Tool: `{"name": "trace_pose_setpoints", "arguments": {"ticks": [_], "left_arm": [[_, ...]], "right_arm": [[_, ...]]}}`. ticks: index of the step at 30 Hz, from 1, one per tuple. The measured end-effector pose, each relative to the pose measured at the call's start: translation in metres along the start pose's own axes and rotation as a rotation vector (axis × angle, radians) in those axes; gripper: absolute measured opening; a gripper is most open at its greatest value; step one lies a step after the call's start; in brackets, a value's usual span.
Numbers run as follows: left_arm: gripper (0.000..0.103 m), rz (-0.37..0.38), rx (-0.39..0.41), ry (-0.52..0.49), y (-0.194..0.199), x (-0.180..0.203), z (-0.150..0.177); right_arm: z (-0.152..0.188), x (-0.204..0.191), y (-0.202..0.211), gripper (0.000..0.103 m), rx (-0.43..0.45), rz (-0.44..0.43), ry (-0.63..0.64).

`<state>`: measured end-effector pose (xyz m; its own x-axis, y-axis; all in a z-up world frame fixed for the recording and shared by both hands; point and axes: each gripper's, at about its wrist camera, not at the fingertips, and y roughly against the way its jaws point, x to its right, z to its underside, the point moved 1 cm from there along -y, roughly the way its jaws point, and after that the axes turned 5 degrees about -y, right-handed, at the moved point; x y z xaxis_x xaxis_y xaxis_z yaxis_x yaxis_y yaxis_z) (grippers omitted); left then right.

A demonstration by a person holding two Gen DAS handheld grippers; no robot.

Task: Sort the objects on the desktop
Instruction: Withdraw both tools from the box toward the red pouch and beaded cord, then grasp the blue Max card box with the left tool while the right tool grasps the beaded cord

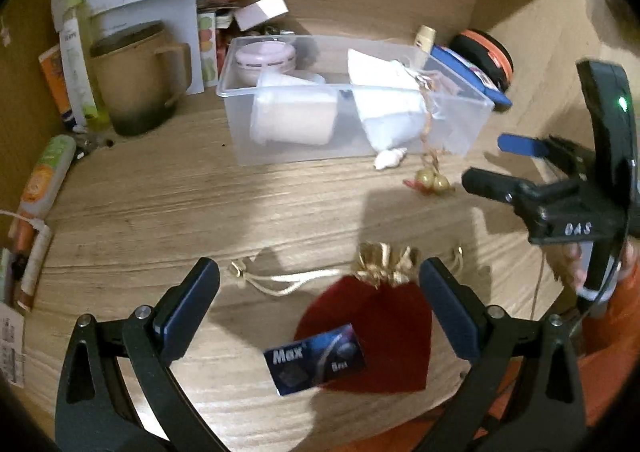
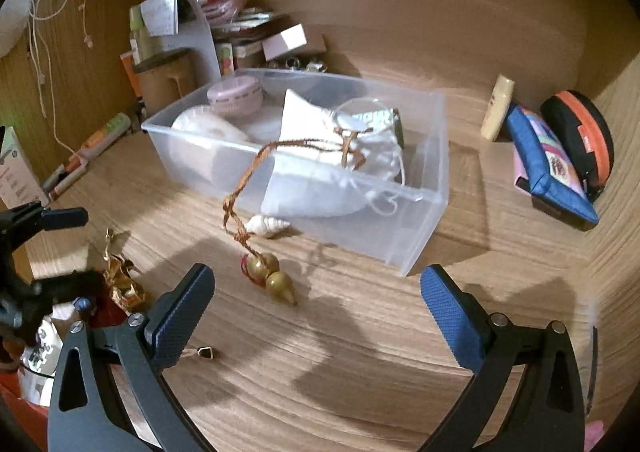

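- Desk (image 1: 168, 192) of pale wood grain, walled by wooden panels at the far side and both ends.
- Left gripper (image 1: 320, 312): jaws spread wide, nothing between the pads; it hangs above a red pouch (image 1: 384, 336) with a gold frilled neck and cream drawstring. A small dark blue card (image 1: 316, 360) printed "Max" lies on the pouch's near left edge.
- Right gripper (image 2: 316, 312): jaws also wide apart, holding nothing, over bare desk just near of the gold gourd charm (image 2: 272, 276).
- Only the left wrist view shows the card, the whole pouch, and a brown mug (image 1: 140, 80) far left. The right gripper appears there at the right edge, with a green light on its body.
- Only the right wrist view shows a small gold clasp (image 2: 206, 353) on the desk beside its left finger, and the blue zip pouch (image 2: 548, 164) in full; the red pouch is only a sliver at the left edge.
- Clear plastic bin (image 2: 416, 236), far centre, lidless. Inside: a pink round case (image 2: 236, 94) at the far left corner, a white tub (image 1: 296, 116) on its side, a white drawstring bag (image 2: 332, 172).
- Gourd charm's braided cord runs up over the bin's near wall; the charm itself rests on the desk outside.
- Small white shell (image 2: 266, 226) touches the bin's near wall.
- Far right: cream tube (image 2: 498, 106), blue zip pouch, black-and-orange round case (image 2: 580, 136), close together.
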<state>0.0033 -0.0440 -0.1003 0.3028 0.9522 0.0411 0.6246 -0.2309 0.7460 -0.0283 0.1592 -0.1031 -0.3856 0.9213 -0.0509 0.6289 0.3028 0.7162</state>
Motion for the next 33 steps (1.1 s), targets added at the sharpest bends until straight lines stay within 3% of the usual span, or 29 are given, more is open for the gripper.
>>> {"name": "trace_pose_setpoints", "arguments": {"ticks": [3,9,15,16,18,26,31,33], "left_arm": [[0.101,-0.039,0.002,0.004,0.009,-0.003,0.007],[0.101,-0.089,-0.025,0.12,0.014,-0.017,0.02],[0.1,-0.109,-0.028,0.114,0.015,-0.006,0.03],[0.098,-0.113,-0.029,0.111,0.015,-0.004,0.032],[0.081,-0.11,-0.045,0.115,0.013,-0.002,0.033],[0.062,-0.136,-0.054,0.124,0.009,0.0,0.036],[0.056,-0.144,-0.043,0.128,0.01,-0.002,0.038],[0.048,-0.15,-0.04,0.127,0.011,-0.003,0.039]], "right_arm": [[0.002,0.001,0.001,0.103,-0.002,-0.007,-0.002],[0.003,-0.001,-0.004,0.101,-0.003,-0.024,0.005],[0.005,-0.011,-0.017,0.098,-0.041,-0.057,0.04],[0.005,-0.013,-0.019,0.095,-0.049,-0.057,0.054],[0.005,-0.017,-0.024,0.088,-0.064,-0.064,0.076],[0.008,-0.028,-0.039,0.065,-0.105,-0.082,0.153],[0.005,-0.024,-0.042,0.051,-0.121,-0.118,0.123],[0.003,-0.021,-0.042,0.048,-0.121,-0.126,0.108]]}}
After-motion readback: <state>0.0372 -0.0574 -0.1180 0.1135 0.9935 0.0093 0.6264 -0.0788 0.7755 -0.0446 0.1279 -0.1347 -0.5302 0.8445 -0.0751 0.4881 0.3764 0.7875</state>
